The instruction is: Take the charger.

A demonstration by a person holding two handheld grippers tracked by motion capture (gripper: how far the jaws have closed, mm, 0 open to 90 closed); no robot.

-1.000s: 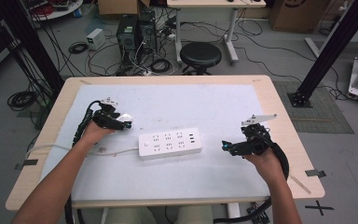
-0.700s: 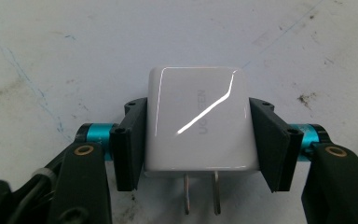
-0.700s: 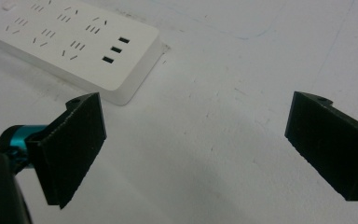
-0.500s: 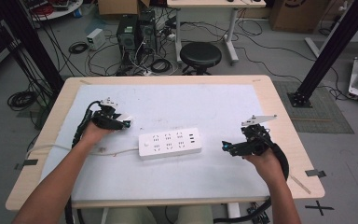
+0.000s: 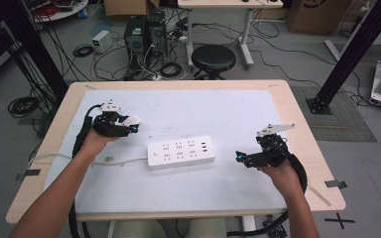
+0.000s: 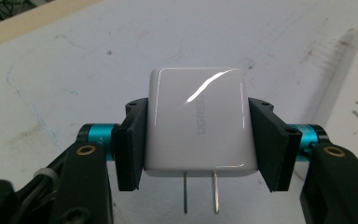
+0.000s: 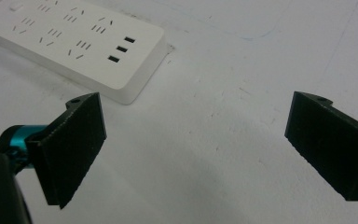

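A white power strip [image 5: 180, 152] lies flat in the middle of the white mat, its sockets and USB ports [image 7: 120, 48] facing up. My left gripper [image 5: 131, 124] hovers left of the strip, shut on a white two-prong charger [image 6: 197, 122] whose prongs [image 6: 200, 192] point back toward the camera. The charger [image 5: 131, 119] shows as a small white block at the jaw tips. My right gripper [image 5: 240, 157] is to the right of the strip, open, its jaws wide apart over bare mat with nothing between them.
The strip's white cord [image 5: 69, 158] runs left across the mat toward the table's left edge. The wooden table edge [image 5: 307, 124] borders the mat. Beyond the table stand a black stool [image 5: 213, 58], computer towers and loose cables on the floor.
The left gripper has shifted slightly with the charger; the right gripper has hardly moved.
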